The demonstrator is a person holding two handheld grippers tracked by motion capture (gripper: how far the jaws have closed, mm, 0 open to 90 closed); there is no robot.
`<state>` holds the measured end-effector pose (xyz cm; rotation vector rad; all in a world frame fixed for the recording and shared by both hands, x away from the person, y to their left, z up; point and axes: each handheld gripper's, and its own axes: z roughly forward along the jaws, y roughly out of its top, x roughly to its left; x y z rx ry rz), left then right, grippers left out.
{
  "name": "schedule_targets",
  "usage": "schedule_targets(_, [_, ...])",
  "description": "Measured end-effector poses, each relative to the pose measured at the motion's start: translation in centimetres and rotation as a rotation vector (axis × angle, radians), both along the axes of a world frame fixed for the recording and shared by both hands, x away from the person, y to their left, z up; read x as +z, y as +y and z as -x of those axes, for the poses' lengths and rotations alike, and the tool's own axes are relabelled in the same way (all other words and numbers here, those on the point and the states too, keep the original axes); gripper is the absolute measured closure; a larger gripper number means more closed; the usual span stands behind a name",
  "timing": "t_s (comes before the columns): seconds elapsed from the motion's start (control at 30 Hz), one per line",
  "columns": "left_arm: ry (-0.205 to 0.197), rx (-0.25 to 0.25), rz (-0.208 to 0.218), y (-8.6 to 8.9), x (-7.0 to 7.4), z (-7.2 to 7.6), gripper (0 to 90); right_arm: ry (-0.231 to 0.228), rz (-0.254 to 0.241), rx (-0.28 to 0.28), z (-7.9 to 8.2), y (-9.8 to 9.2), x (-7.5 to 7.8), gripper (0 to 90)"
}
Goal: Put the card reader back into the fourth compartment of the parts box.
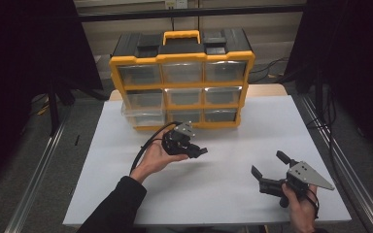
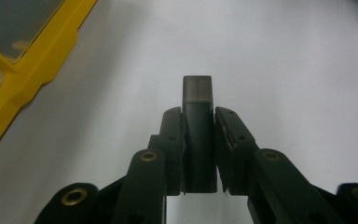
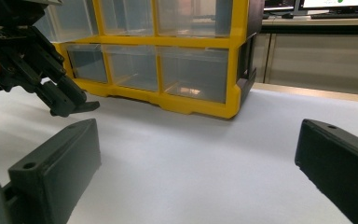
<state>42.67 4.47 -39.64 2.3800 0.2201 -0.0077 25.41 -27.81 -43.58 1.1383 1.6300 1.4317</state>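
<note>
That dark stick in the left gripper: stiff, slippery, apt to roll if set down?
Dark stick looks rigid: it juts straight past the left gripper without sagging. Smooth sides suggest it may slip. Its flat, squared end hints it won't roll much.

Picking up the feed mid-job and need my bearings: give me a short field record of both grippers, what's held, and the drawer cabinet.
left gripper: shut on a small dark block, raised above the table
dark block: upright between the jaws, lighter grey band near its tip
right gripper: open, nothing between the jaws, low over the table's right side
drawer cabinet: yellow frame, clear drawers, at the table's far edge
bottom-left drawer: pulled out a little
table: white top
</note>
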Motion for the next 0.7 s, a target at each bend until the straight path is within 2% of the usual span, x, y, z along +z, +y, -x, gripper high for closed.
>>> schedule_targets(0.27, [-0.009,0.005,0.053,0.5,1.1,0.7,73.8,0.0,-0.001,-0.001,0.0,0.0,0.0,0.0])
schedule_targets(0.33, [-0.012,0.01,0.048,0.8,1.2,0.7,73.8,-0.001,-0.002,-0.001,0.0,0.0,0.0,0.0])
schedule_targets(0.7, [-0.005,0.036,0.132,2.8,1.7,1.3,73.8,-0.001,-0.001,-0.003,0.0,0.0,0.0,0.0])
